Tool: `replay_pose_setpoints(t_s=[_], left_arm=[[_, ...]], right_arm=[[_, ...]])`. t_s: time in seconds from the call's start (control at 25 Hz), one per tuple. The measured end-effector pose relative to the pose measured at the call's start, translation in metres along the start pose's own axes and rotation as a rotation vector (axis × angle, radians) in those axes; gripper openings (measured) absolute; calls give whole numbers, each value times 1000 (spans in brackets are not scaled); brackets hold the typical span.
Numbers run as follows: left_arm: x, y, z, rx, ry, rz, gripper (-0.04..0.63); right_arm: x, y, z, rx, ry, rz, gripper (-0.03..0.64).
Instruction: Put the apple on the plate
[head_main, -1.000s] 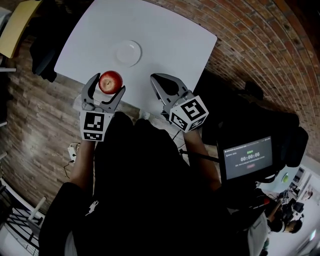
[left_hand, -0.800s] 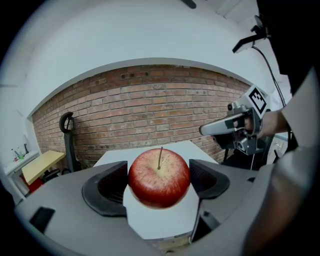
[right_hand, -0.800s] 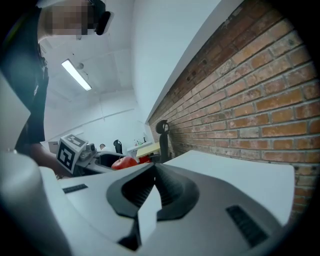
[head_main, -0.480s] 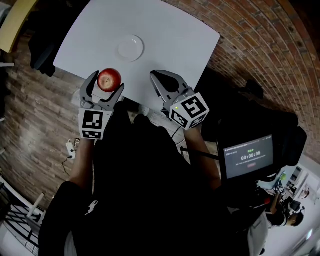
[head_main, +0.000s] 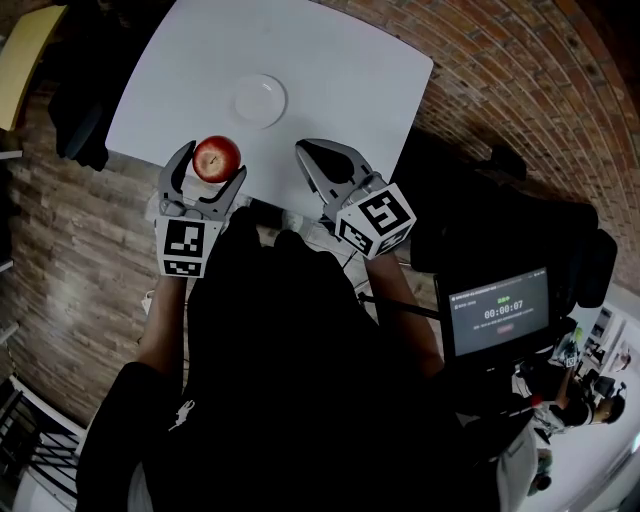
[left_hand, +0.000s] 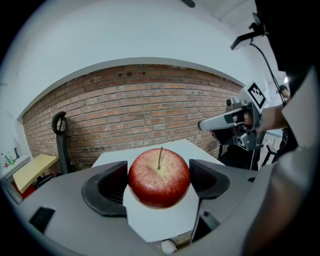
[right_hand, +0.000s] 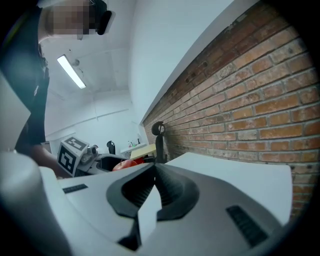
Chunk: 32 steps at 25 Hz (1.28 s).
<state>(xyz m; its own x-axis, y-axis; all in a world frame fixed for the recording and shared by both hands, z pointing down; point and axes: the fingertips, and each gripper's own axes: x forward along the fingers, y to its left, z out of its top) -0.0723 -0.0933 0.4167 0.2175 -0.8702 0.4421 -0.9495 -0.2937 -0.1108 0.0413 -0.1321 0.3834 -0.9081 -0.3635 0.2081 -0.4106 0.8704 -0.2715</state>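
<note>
A red apple (head_main: 216, 158) with its stem up is held between the jaws of my left gripper (head_main: 208, 170), over the near edge of the white table (head_main: 330, 70). In the left gripper view the apple (left_hand: 159, 177) fills the gap between the two dark pads. A small white plate (head_main: 260, 101) lies on the table beyond the apple, nothing on it. My right gripper (head_main: 312, 160) hangs to the right of the apple, its jaws closed together on nothing. In the right gripper view the right gripper (right_hand: 155, 189) has its pads meeting, and the apple (right_hand: 127, 163) shows at the left.
The table stands on a brick-patterned floor (head_main: 500, 90). A dark chair or bag (head_main: 80, 110) sits at the table's left side. A tablet screen (head_main: 498, 310) with a timer is at my right. A brick wall (left_hand: 150, 110) stands behind the table.
Both grippers and the apple have stayed nearly in place; the view has shifted slightly, with the apple drifting a little up and left.
</note>
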Motion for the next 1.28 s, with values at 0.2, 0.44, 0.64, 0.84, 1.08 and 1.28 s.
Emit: replay_pose_setpoints(t_s=[0.2,0.44,0.64,0.84,1.08,1.28], left_arm=[[3,13,-1,6,-10,-41,390],[42,19,-8,25,-8,-120,390],[67,25,-16,76,16,-186,390],[84,34,-20,83,29,-228,390],[111,42,-25,79,51,-272,390],[140,41,-44,68,71,-313,390]], right_arm=[[13,6,5,0,-5,-33,3],[20,-18,-3,12,3,-107,3],[27,-30,-9,39,28,-167,4],[30,-37,-5,64,30,-220,3],[39,-46,-2,94,44,-257,4],[49,-57,-19,109,85,-286,3]])
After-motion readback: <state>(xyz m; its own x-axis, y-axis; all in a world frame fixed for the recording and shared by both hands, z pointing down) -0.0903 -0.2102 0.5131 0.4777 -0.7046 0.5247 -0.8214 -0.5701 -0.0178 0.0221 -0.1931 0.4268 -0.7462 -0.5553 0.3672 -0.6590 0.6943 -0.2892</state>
